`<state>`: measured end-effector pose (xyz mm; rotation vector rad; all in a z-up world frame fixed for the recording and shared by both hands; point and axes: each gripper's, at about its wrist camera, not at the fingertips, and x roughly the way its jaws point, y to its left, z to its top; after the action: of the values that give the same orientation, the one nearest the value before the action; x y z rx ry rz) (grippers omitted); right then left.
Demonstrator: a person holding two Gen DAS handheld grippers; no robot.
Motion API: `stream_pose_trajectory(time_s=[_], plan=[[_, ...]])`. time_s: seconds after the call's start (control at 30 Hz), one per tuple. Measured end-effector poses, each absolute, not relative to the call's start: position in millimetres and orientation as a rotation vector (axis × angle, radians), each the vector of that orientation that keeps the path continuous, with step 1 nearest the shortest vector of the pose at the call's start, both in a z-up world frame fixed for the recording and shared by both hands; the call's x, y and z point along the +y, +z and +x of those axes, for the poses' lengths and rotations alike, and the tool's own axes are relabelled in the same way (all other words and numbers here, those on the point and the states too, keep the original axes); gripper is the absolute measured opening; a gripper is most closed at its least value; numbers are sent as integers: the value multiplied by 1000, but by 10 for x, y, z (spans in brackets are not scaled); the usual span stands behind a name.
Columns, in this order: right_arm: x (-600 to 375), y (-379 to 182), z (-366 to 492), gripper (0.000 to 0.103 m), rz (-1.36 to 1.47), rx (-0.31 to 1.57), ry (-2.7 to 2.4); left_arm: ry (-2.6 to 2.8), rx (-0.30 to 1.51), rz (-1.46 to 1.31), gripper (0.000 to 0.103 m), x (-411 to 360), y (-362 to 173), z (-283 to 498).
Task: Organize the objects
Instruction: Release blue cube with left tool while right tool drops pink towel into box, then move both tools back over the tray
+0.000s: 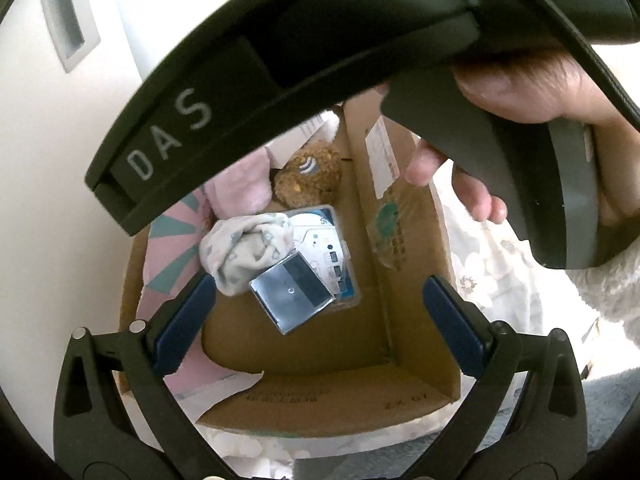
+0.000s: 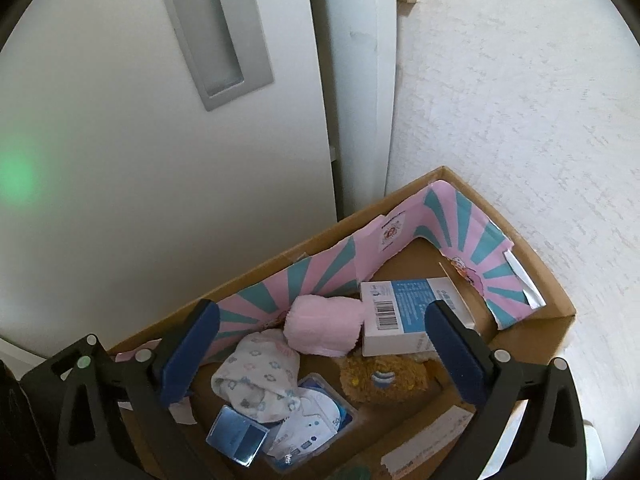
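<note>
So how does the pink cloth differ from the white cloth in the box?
The pink cloth is plain and fluffy; the white cloth has small printed shapes. The pink cloth lies against the white carton; the white cloth lies nearer the grippers, overlapping the clear case. Both are bundled and lie in the cardboard box.

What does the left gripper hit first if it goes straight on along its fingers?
Likely the small silver-grey case, lying on a clear plastic case in the cardboard box. It sits about centred between the open left gripper fingers. The patterned white cloth lies just left of that line. Depth is unclear.
</note>
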<state>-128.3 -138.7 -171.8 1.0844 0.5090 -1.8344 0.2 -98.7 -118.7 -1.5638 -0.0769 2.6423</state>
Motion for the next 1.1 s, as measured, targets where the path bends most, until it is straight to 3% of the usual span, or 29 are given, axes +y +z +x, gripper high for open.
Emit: stream_pose_trajectory(time_s=[0.37,0.7,1.1], plan=[[-1238,-1459,-1218,102,1080,480,-1900,2679,-2,-1497,103,-834,-978,55],[-438,-666,-909,102,1047,390,-2078,2755,117,-1401,103,-688,-704,103],[822,18,-707,102,965,229,-2415,2705,79,-1284,103,-354,-420,-89]])
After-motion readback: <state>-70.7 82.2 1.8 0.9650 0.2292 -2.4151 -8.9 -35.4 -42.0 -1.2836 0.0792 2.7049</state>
